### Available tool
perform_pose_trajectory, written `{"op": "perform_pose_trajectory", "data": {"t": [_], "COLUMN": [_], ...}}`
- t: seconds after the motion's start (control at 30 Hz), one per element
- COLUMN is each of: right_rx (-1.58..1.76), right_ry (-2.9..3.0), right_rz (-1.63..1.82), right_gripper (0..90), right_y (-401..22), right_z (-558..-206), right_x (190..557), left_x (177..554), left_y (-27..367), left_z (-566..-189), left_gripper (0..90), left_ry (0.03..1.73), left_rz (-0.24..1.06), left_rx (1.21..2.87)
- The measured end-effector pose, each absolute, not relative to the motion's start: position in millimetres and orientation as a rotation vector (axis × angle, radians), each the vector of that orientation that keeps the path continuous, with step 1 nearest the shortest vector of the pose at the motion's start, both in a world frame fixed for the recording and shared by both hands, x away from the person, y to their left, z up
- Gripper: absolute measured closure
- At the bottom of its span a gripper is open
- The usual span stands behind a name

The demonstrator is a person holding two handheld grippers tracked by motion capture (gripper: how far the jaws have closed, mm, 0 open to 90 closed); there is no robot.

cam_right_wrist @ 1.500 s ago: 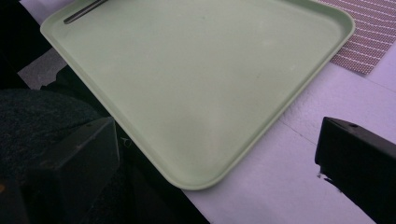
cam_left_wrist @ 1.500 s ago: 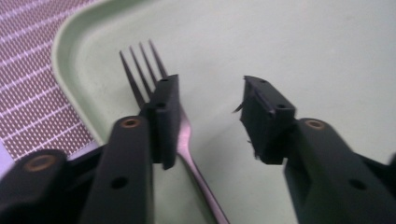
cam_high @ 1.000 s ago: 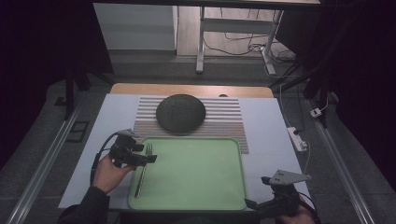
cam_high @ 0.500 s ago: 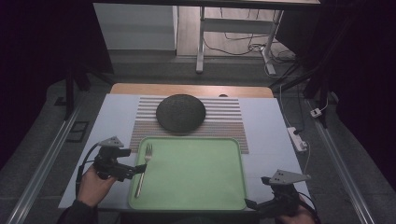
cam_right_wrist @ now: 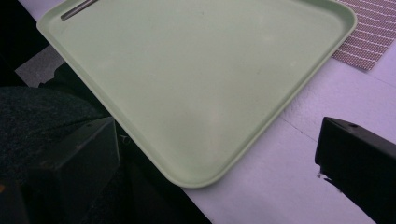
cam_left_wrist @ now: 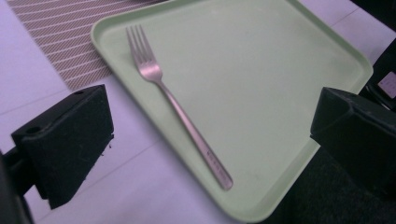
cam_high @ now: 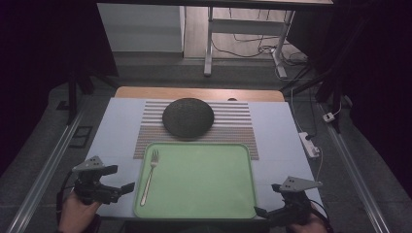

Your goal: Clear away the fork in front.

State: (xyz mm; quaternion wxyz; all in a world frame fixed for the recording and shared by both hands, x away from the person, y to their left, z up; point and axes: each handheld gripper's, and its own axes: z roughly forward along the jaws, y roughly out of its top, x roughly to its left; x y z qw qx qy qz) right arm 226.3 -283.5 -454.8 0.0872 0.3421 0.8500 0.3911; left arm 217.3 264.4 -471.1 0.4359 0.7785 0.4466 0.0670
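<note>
On the green tray [cam_left_wrist: 289,60], fork [cam_left_wrist: 180,109], faint unreadable handle stamp

No legible writing

The fork [cam_left_wrist: 175,100], lying on the green tray [cam_left_wrist: 280,70] just ahead of the left hand-held gripper [cam_left_wrist: 210,140], carries a small stamped mark low on its handle, too tiny and blurred to make out. Nothing else carries a legible label, brand or number.
</note>
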Motion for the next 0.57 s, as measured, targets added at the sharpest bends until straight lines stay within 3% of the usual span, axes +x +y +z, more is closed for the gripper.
{"op": "perform_pose_trajectory", "data": {"t": [0.57], "right_rx": [1.036], "right_ry": [2.534], "right_rz": [1.151], "right_gripper": [0.0], "right_y": [-283], "right_z": [-455], "right_x": [227], "left_x": [196], "left_y": [284], "left_z": [-476], "left_gripper": [0.0], "left_ry": [1.168], "left_rz": [0.173], "left_rx": [1.93]}}
